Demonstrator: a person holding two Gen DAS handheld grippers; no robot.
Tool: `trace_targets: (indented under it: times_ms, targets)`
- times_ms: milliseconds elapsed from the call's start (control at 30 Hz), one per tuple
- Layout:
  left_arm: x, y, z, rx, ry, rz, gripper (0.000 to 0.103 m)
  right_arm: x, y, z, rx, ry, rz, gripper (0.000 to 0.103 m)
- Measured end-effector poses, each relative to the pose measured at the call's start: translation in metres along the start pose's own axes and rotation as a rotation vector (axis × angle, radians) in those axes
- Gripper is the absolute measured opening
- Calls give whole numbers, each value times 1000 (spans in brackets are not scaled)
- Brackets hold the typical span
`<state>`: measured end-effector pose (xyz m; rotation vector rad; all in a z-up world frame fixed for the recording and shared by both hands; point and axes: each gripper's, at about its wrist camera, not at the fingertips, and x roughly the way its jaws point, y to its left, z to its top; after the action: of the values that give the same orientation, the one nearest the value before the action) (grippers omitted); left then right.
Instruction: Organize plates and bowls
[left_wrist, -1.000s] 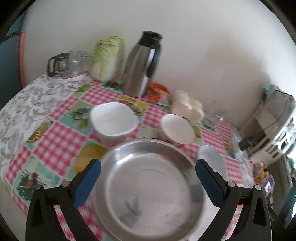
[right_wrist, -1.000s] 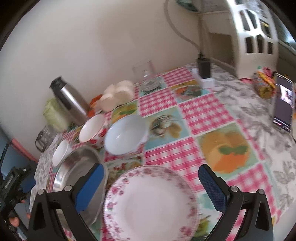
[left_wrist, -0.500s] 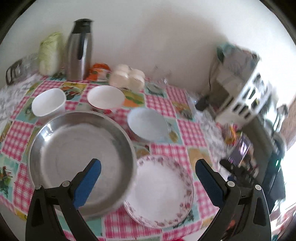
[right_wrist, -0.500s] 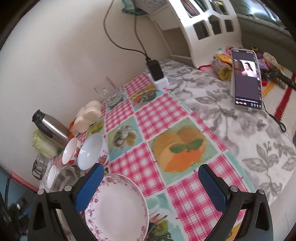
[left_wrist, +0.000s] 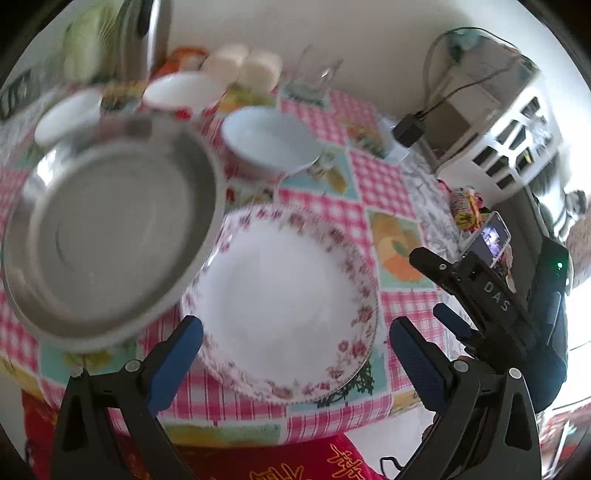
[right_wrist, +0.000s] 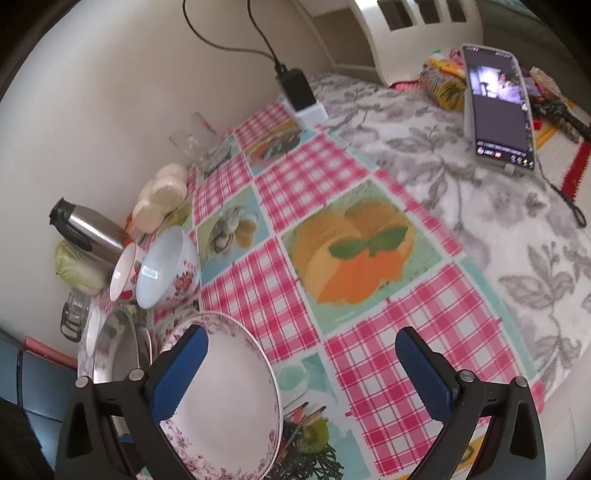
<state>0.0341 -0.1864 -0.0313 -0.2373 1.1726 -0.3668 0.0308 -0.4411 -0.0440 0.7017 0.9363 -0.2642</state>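
A white plate with a pink flower rim (left_wrist: 280, 295) lies at the table's near edge, also in the right wrist view (right_wrist: 221, 398). A large steel dish (left_wrist: 107, 236) lies to its left, overlapping its rim. Behind stand a pale blue bowl (left_wrist: 269, 140), a white bowl with a red pattern (left_wrist: 183, 92) and a small white bowl (left_wrist: 66, 114). My left gripper (left_wrist: 295, 354) is open, above the plate's near rim. My right gripper (right_wrist: 301, 373) is open, over the tablecloth at the plate's right edge; it also shows in the left wrist view (left_wrist: 454, 291).
A steel thermos (right_wrist: 88, 229), a cabbage (right_wrist: 75, 271), white round containers (right_wrist: 162, 195) and a clear glass holder (right_wrist: 197, 142) stand along the wall. A phone (right_wrist: 498, 107), a charger (right_wrist: 299, 90) and a snack bag (right_wrist: 443, 86) lie on the grey flowered cloth at right.
Both grippers have swung: the left one moved right and down over the flowered plate; the right one came lower and nearer the plate's right edge. Both stayed open.
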Motion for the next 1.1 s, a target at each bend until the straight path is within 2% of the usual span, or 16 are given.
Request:
trace_targets:
  times_ms: [167,267,333,400,433,600,633,700,1000,1100]
  targets:
    - [9,14,-4,-83,35,3,101,16,2,-8,-3,56,-1,99]
    - [14,22,-6,-132,53,5,100,23,4,-10,-12,82,-1,91]
    - [17,28,-6,-155,64,18,97,29,5,-13,-17,101,-4,89]
    - [21,34,-7,-179,79,32,87,34,6,-15,-22,120,6,79]
    - [22,36,-8,-190,87,37,86,36,7,-16,-22,127,10,77]
    - [28,45,-10,-224,104,46,84,42,15,-23,-45,150,44,62]
    - [30,46,-10,-224,104,54,82,43,17,-23,-48,153,51,61]
    - [32,49,-10,-226,105,74,79,45,20,-25,-56,158,66,51]
    - [40,65,-9,-287,117,69,59,52,24,-29,-70,176,80,16]
    - [40,67,-8,-294,110,75,56,53,23,-30,-73,177,74,14]
